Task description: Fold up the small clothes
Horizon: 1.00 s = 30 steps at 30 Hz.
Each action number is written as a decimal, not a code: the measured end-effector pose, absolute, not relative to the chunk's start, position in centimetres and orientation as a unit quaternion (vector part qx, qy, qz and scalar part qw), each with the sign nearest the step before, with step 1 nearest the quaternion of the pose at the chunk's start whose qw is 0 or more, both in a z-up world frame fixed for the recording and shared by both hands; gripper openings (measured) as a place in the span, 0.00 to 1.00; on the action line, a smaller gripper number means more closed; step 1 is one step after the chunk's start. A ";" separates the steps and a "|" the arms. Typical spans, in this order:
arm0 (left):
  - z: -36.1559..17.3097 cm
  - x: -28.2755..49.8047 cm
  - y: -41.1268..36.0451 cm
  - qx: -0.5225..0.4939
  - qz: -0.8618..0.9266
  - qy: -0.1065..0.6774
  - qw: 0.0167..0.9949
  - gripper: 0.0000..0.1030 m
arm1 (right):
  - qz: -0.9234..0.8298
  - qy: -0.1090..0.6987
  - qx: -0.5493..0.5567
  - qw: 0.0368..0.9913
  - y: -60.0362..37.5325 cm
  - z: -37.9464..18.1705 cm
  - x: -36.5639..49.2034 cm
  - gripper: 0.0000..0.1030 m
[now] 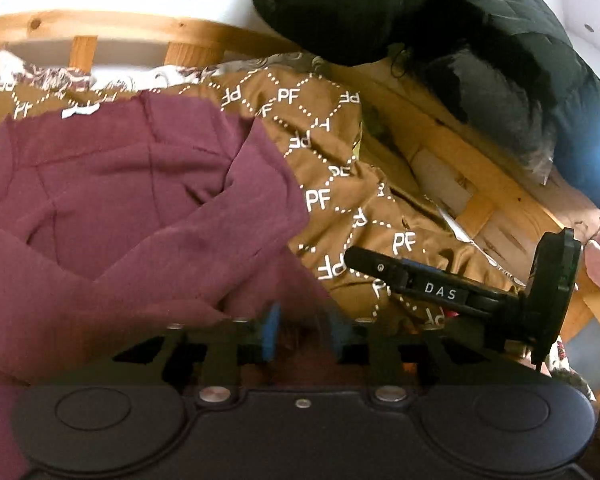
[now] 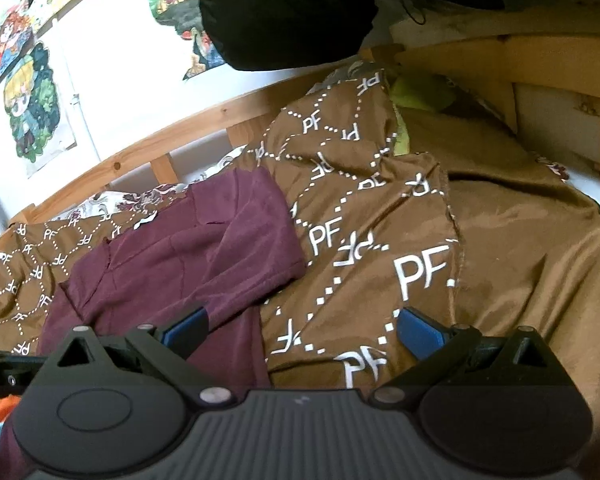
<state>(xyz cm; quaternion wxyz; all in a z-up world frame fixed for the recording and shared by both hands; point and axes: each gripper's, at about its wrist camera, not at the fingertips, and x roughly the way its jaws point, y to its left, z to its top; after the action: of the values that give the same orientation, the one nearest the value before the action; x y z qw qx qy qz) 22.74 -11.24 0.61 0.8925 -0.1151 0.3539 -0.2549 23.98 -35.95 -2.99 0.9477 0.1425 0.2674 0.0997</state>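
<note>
While maroon garment [image 1: 112, 200] lies just ahead-left of the part-open L claw [image 1: 305, 336], R claw [image 2: 302, 330] gapes wide, garment's edge by its left finger.

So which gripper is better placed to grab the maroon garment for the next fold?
Probably the left gripper: its fingertips sit low against the maroon garment, while the right gripper stands open mostly over the brown blanket.

The brown bedspread [image 2: 520, 248] lies bare and open to the right of the maroon garment [image 2: 188, 256]. A wooden bed rail [image 2: 148, 152] closes off the far side, and a bulky dark jacket [image 2: 284, 12] hangs over the far corner, crowding the space above.
</note>
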 end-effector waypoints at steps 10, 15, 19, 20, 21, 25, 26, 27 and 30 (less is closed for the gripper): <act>2.0 20.1 -3.0 -0.113 -0.133 0.326 0.929 0.92 | 0.172 0.269 0.152 0.935 -33.7 -3.3 23.5 0.98; 0.7 19.8 4.3 -0.090 0.027 0.335 0.937 0.92 | 0.230 0.302 0.129 0.916 -31.1 -3.9 23.4 0.80; -1.2 20.3 7.8 -0.086 0.080 0.358 0.926 0.91 | 0.263 0.343 0.114 0.894 -29.5 -4.9 23.6 0.63; -1.7 20.5 8.0 -0.077 0.083 0.362 0.925 0.91 | 0.270 0.351 0.118 0.889 -29.2 -5.1 23.6 0.58; -2.1 20.7 7.9 -0.066 0.081 0.366 0.925 0.91 | 0.274 0.355 0.118 0.886 -29.0 -5.2 23.6 0.42; -3.8 21.8 6.0 0.002 0.050 0.375 0.926 0.91 | 0.264 0.343 0.094 0.896 -28.4 -5.4 23.3 0.07; -4.1 22.0 5.4 0.020 0.044 0.375 0.926 0.91 | 0.264 0.338 0.101 0.898 -28.6 -5.2 23.3 0.07; -4.5 22.4 5.1 0.032 0.040 0.375 0.925 0.91 | 0.263 0.333 0.109 0.899 -28.9 -5.1 23.3 0.07; -5.3 23.5 4.2 0.078 0.055 0.369 0.925 0.90 | 0.255 0.317 0.109 0.907 -29.6 -4.7 23.2 0.07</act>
<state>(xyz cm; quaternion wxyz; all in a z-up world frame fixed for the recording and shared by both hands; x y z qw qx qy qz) 23.53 4.16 -5.27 0.9246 0.0782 0.3686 0.0553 23.25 -29.64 -4.65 0.9068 0.1094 0.3170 0.2553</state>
